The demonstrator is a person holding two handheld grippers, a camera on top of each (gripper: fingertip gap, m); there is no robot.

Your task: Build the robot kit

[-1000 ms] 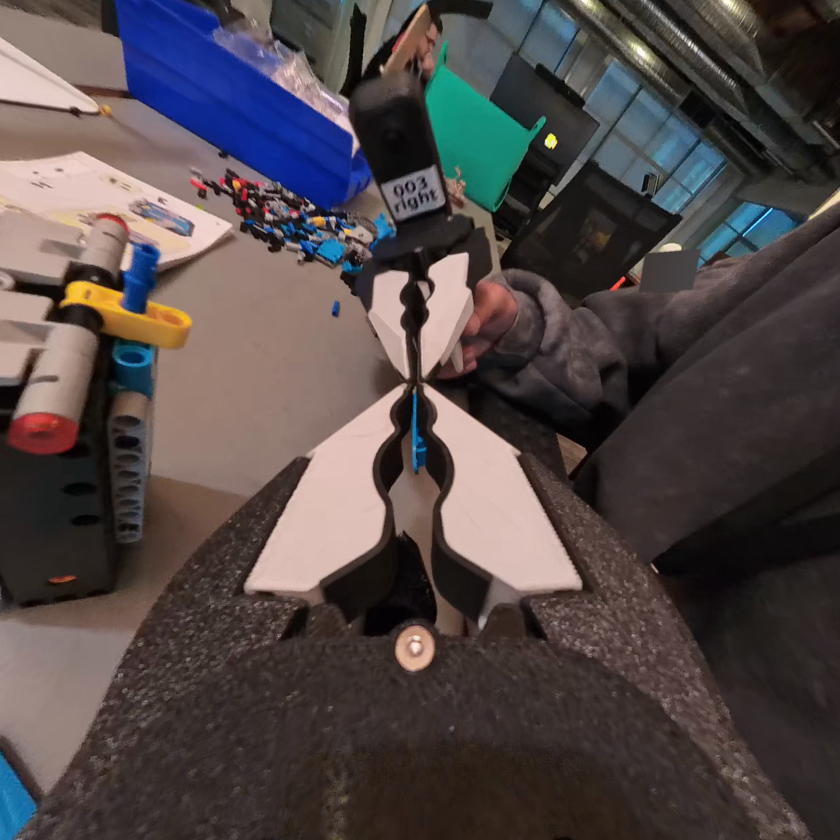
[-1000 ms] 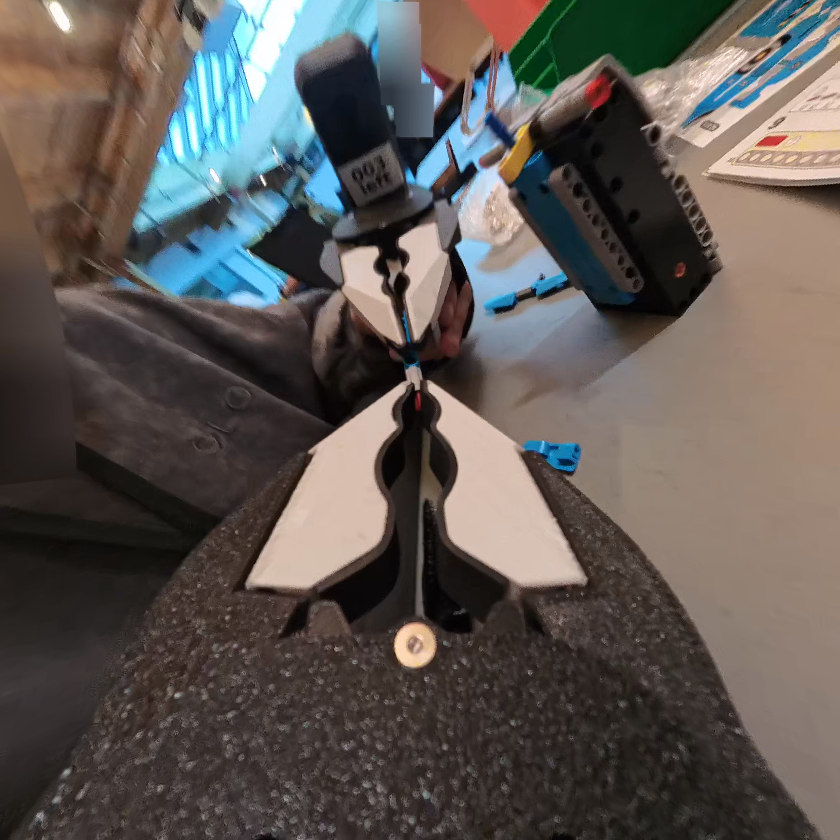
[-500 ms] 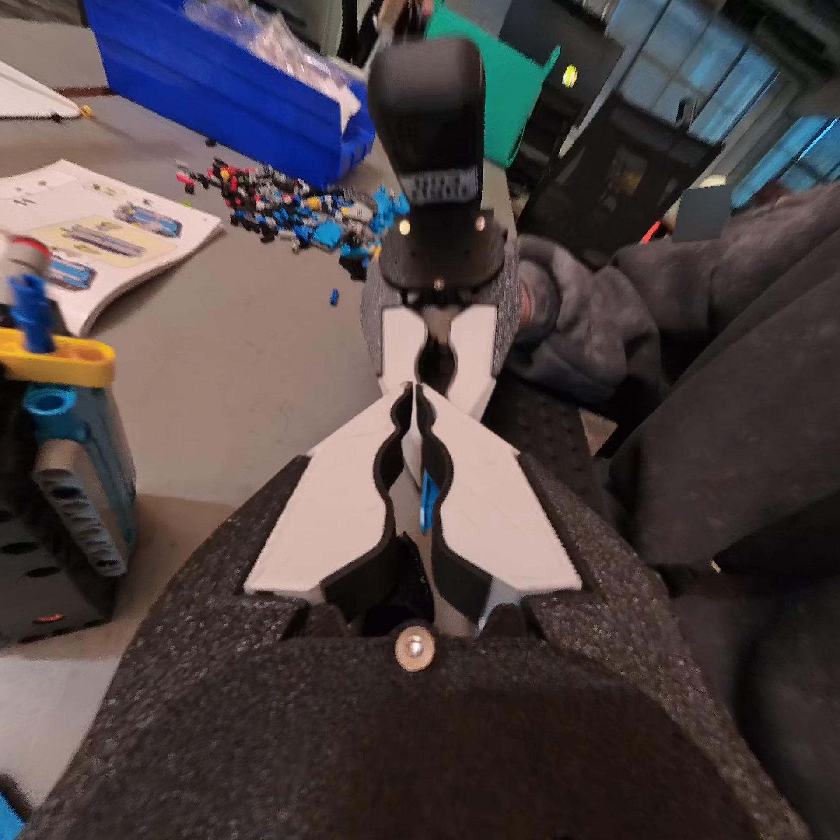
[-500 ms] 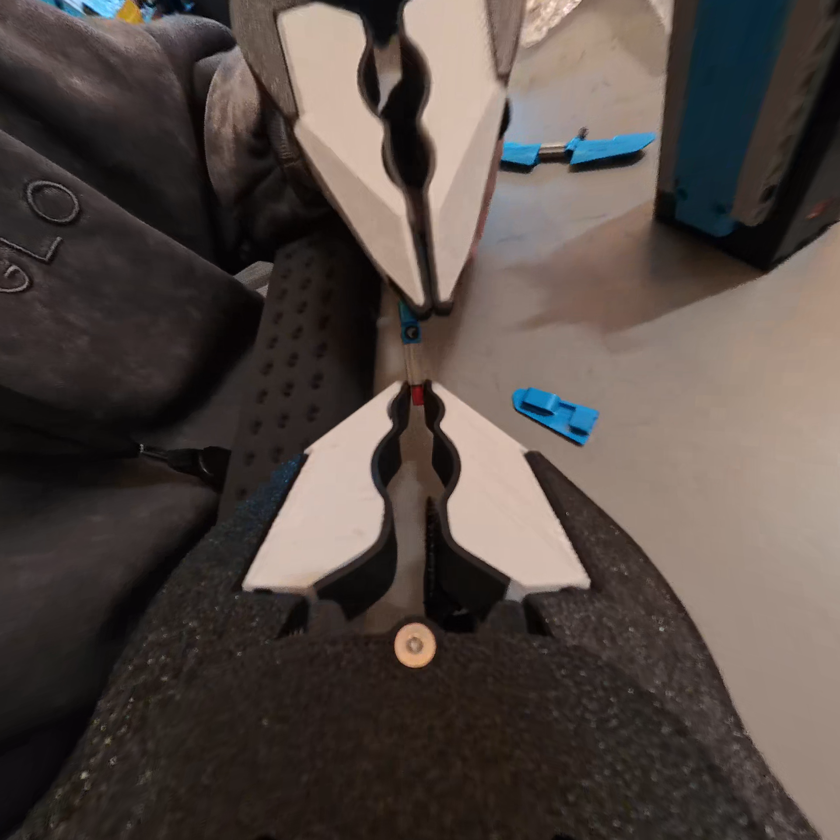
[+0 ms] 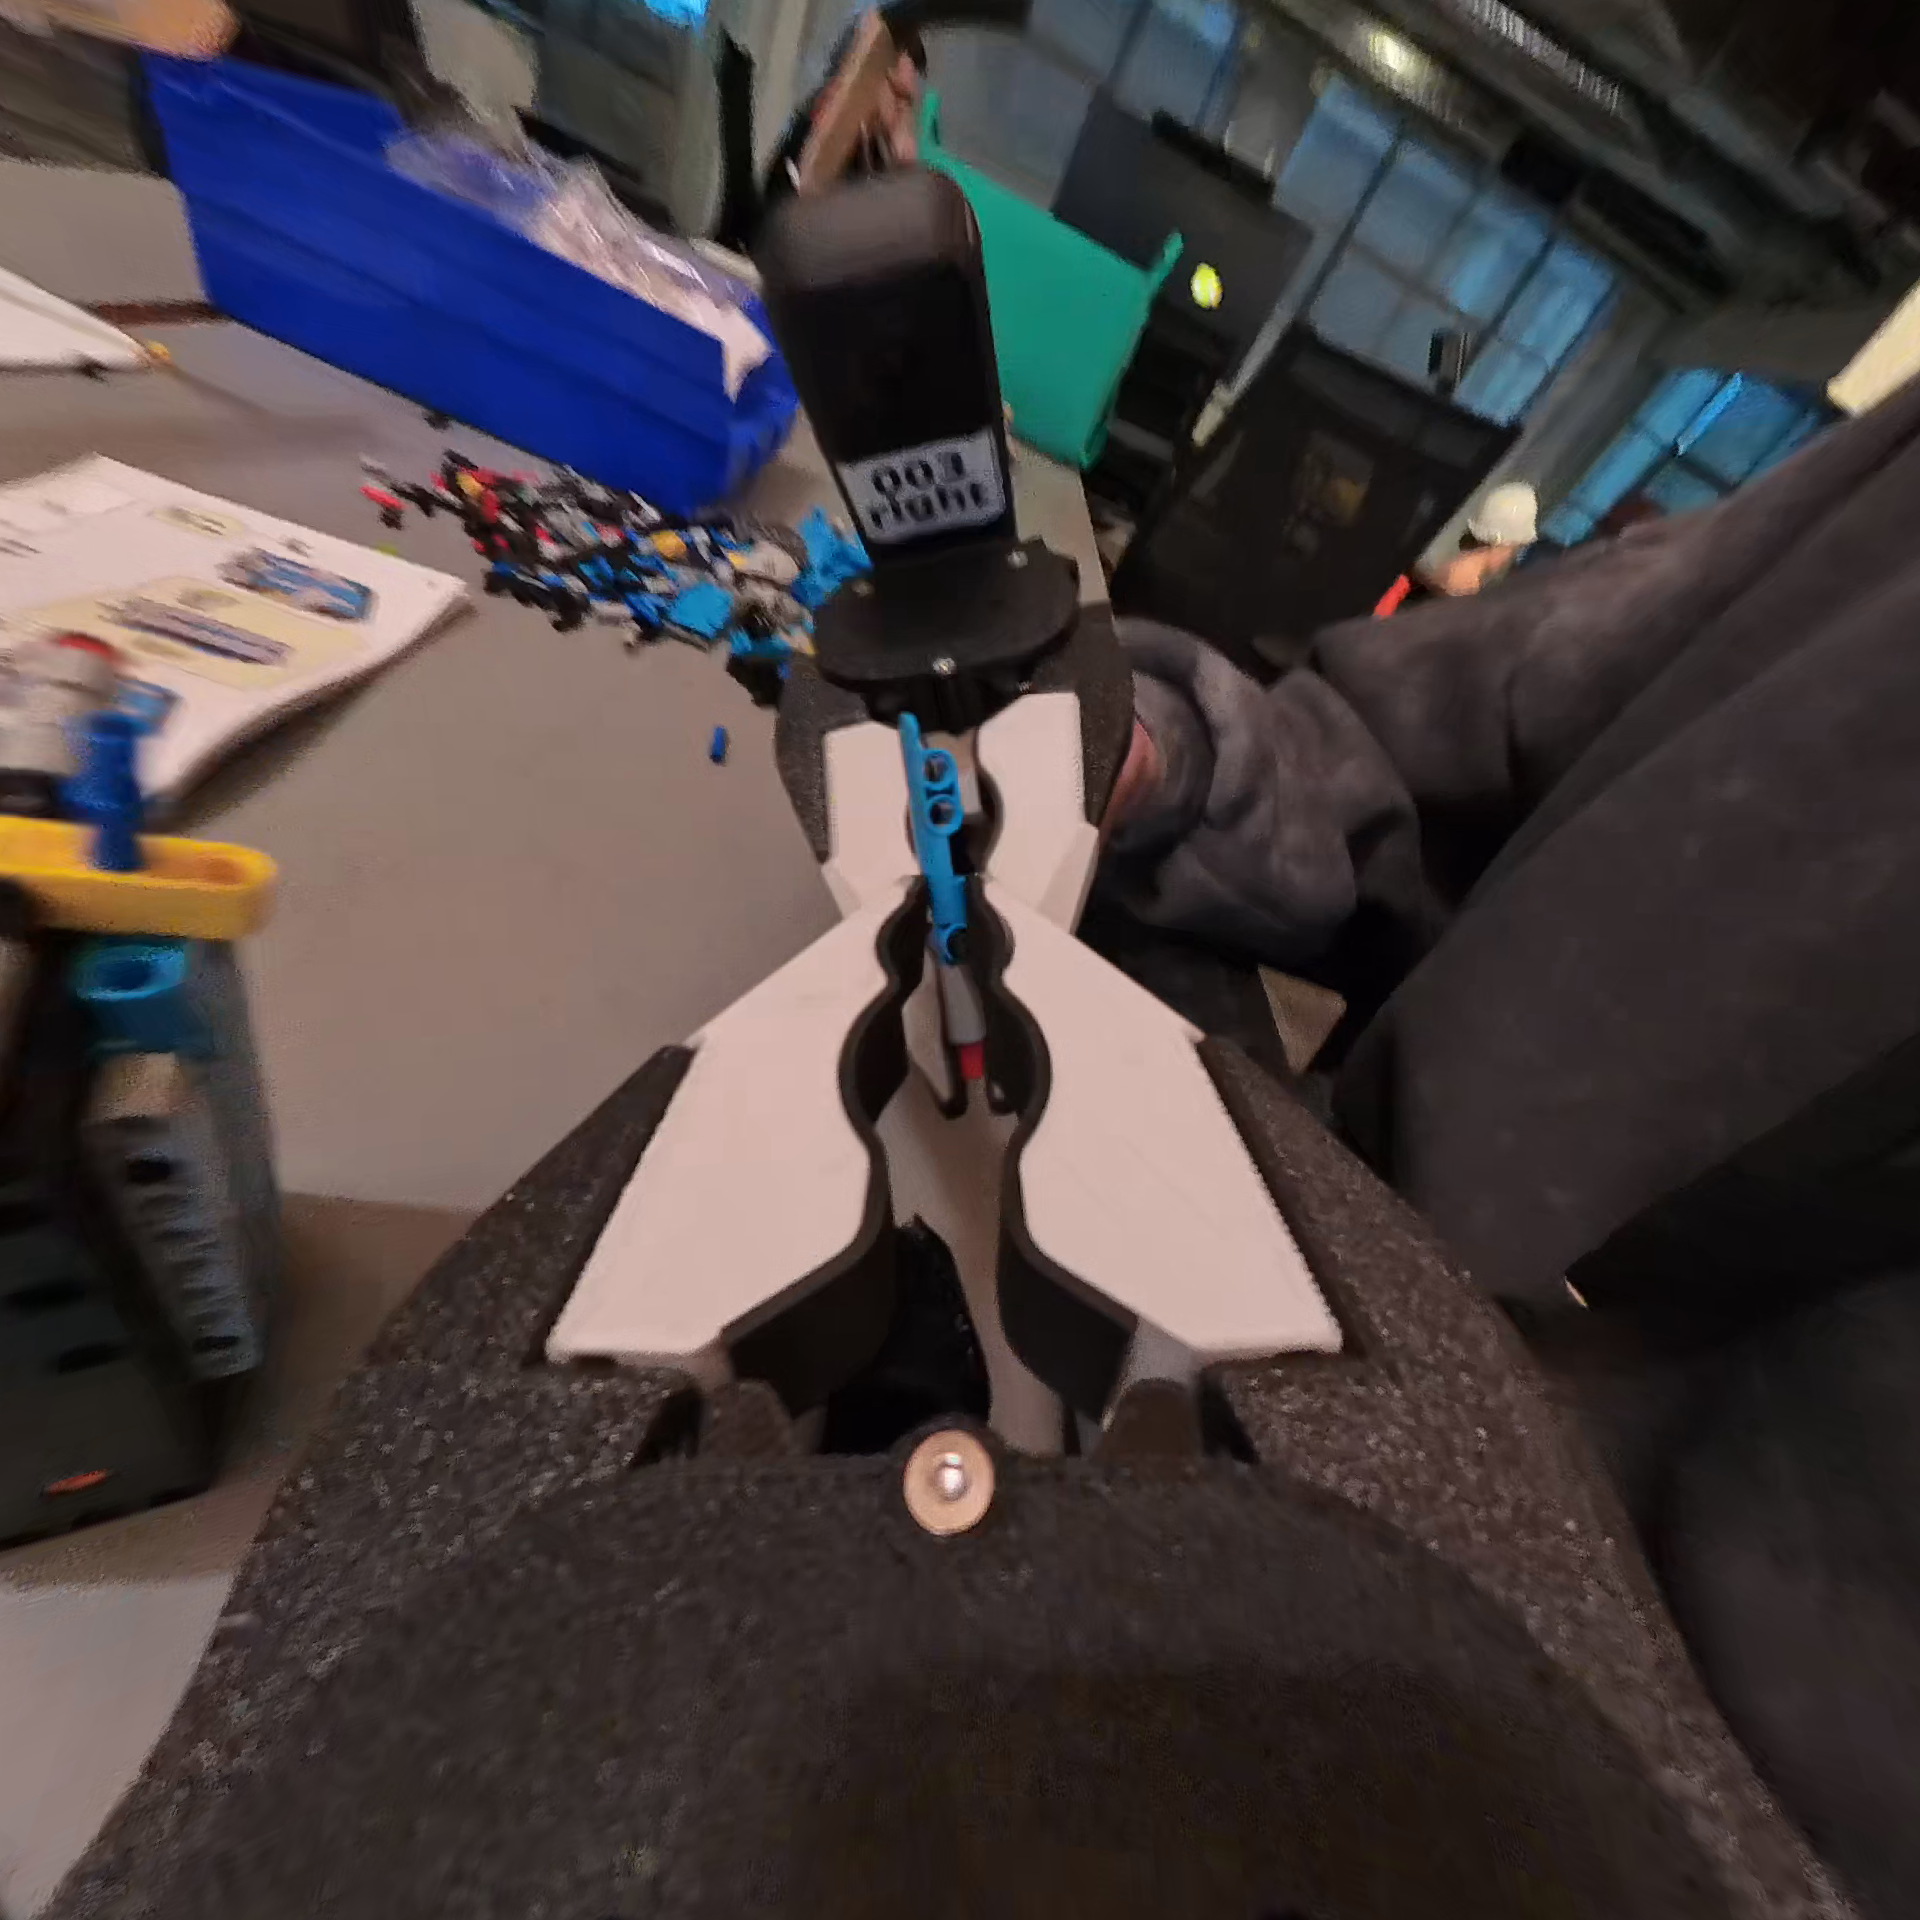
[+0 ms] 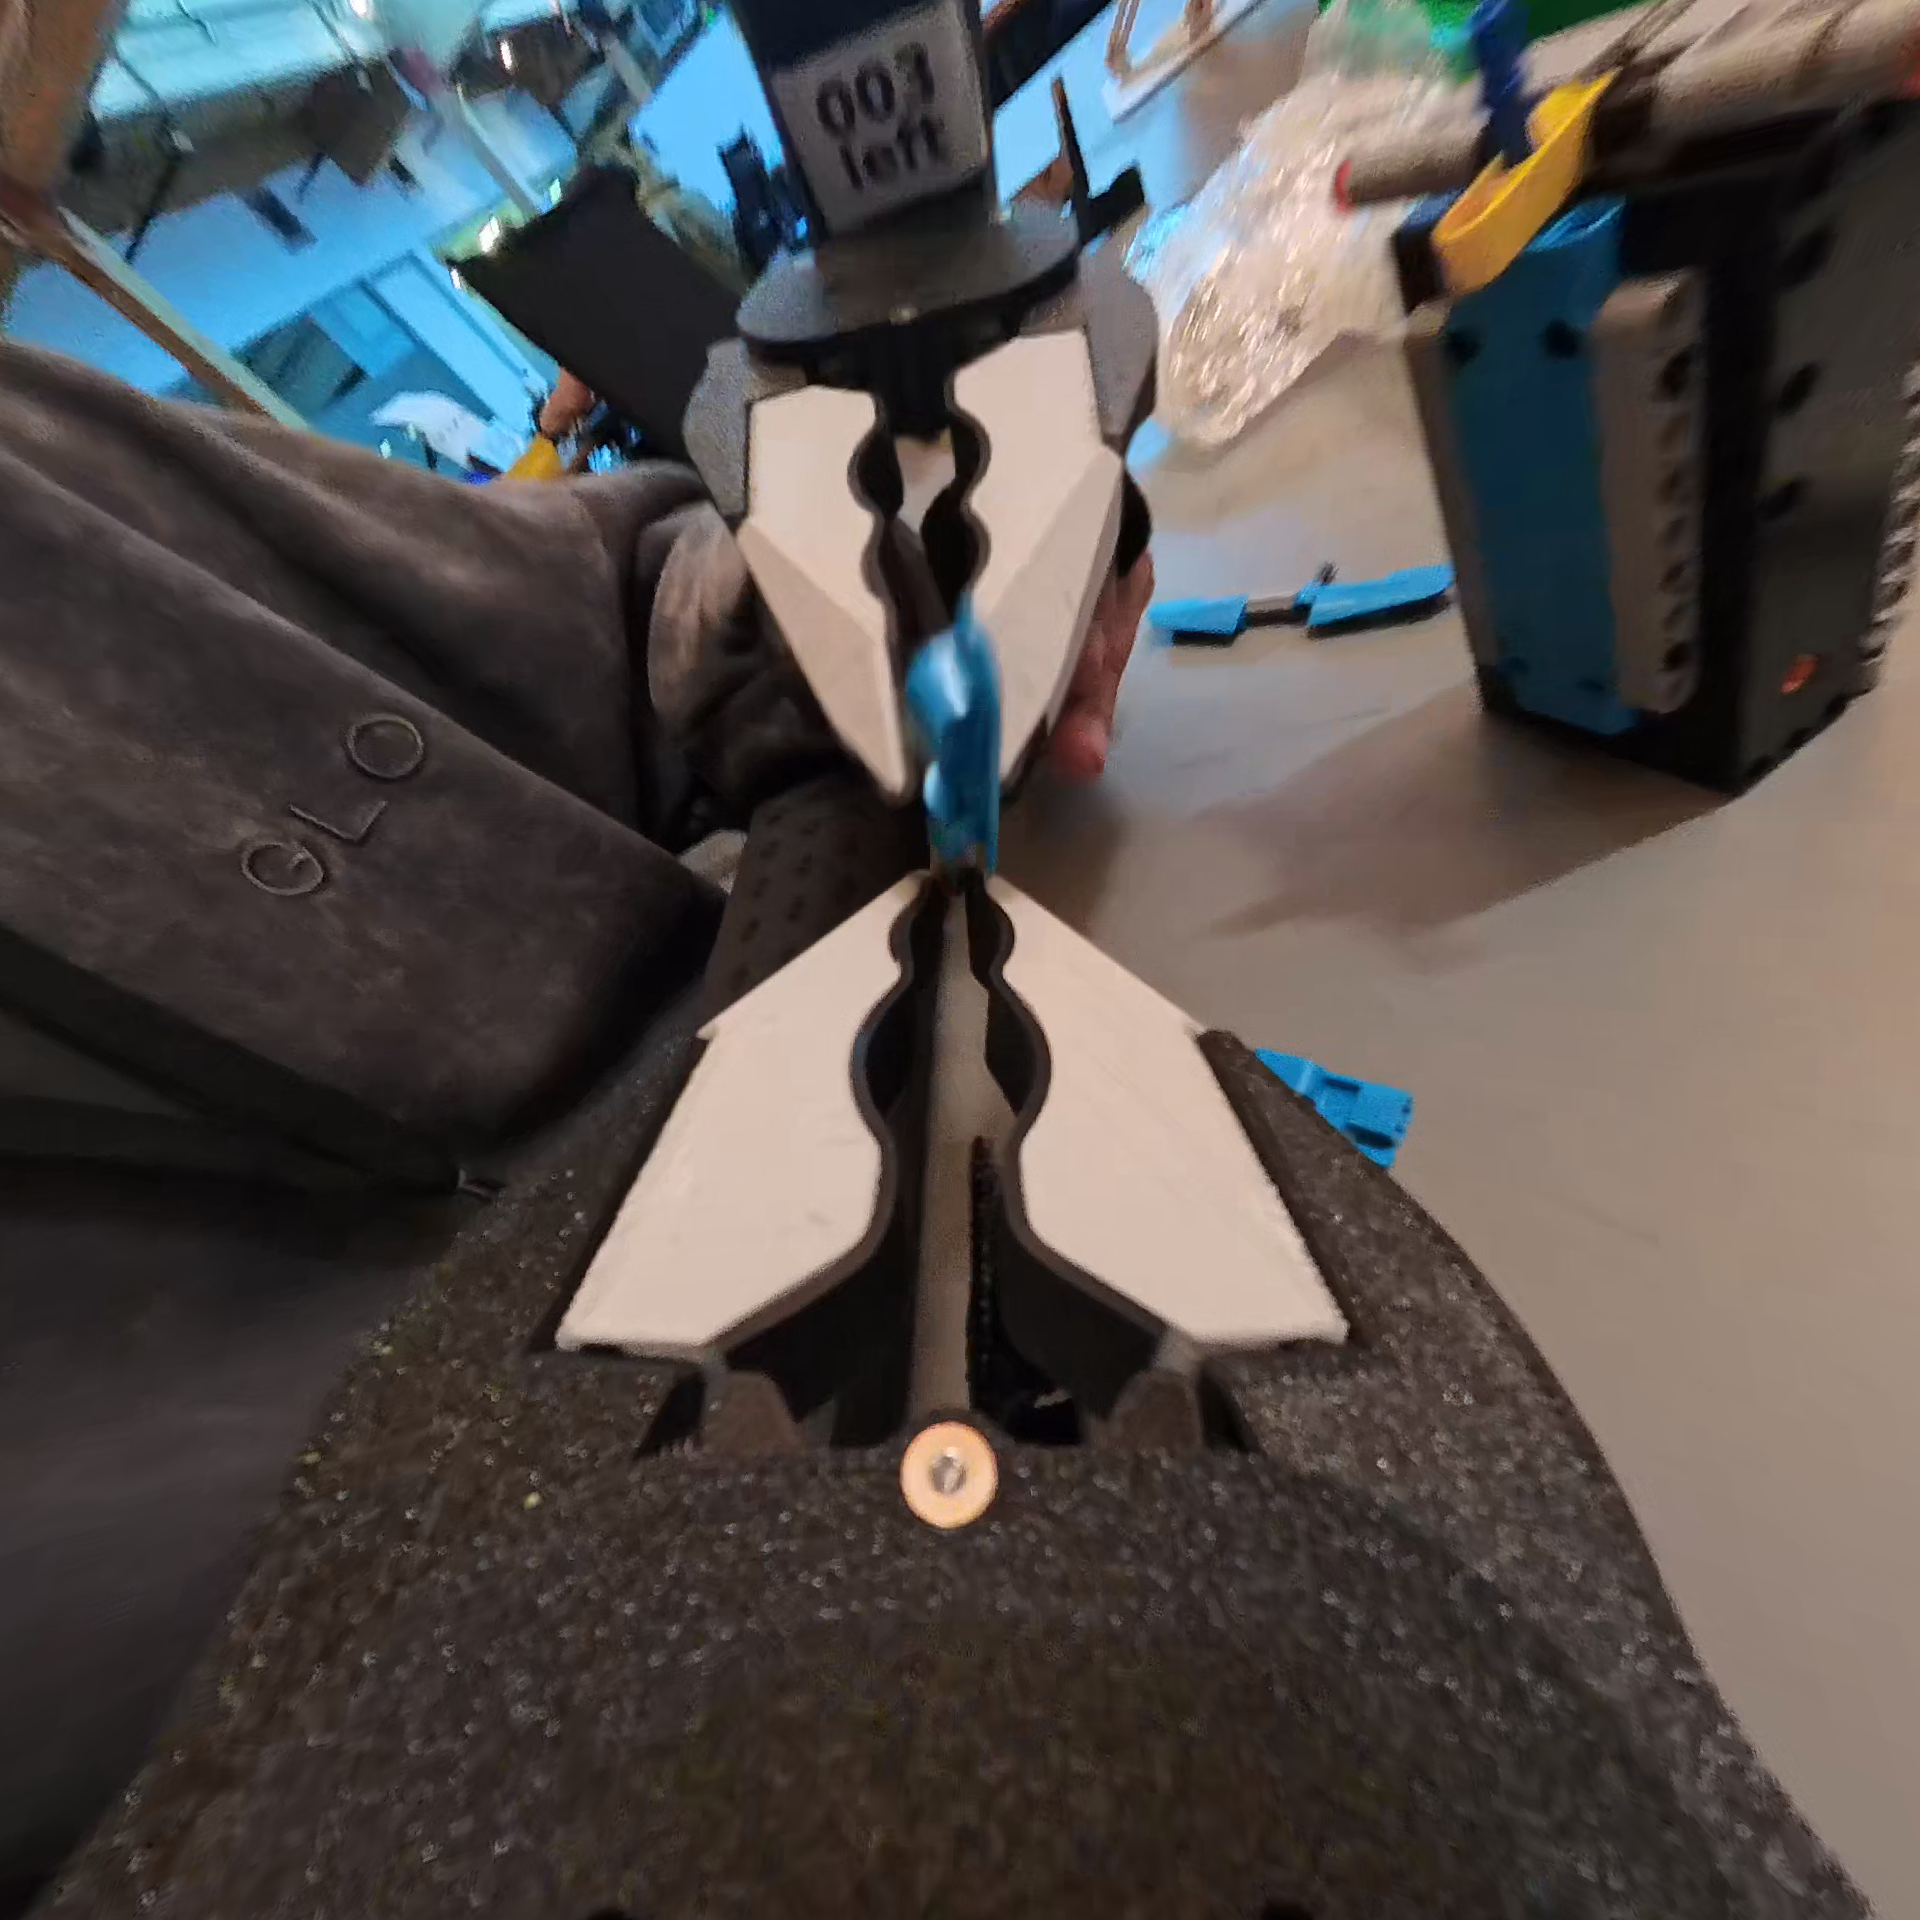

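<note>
A thin blue beam (image 5: 938,831) on a grey axle with a red end stands between the two grippers, which face each other tip to tip above the grey table (image 5: 520,935). My right gripper (image 6: 948,885) is shut on the axle end, and the blue beam (image 6: 961,727) sticks out past its tips. My left gripper (image 5: 945,904) is a little open, with its tips on either side of the beam. The right gripper's white fingers (image 5: 1039,810) show behind the beam. The left gripper's fingers (image 6: 821,582) show behind it in the right wrist view.
A black and blue block model (image 6: 1558,520) with a yellow beam (image 5: 145,888) stands on the table. A pile of small pieces (image 5: 644,571), a booklet (image 5: 208,603) and a blue bin (image 5: 468,291) lie farther off. Loose blue pieces (image 6: 1340,1101) lie nearby. A person's dark sleeve (image 6: 312,779) is alongside. Tip to tip, the grippers are about 4 cm apart.
My left gripper was shut on the blue beam and has since parted its tips. The grippers came closer together, and more of the beam now shows beyond the left tips. The right stays shut.
</note>
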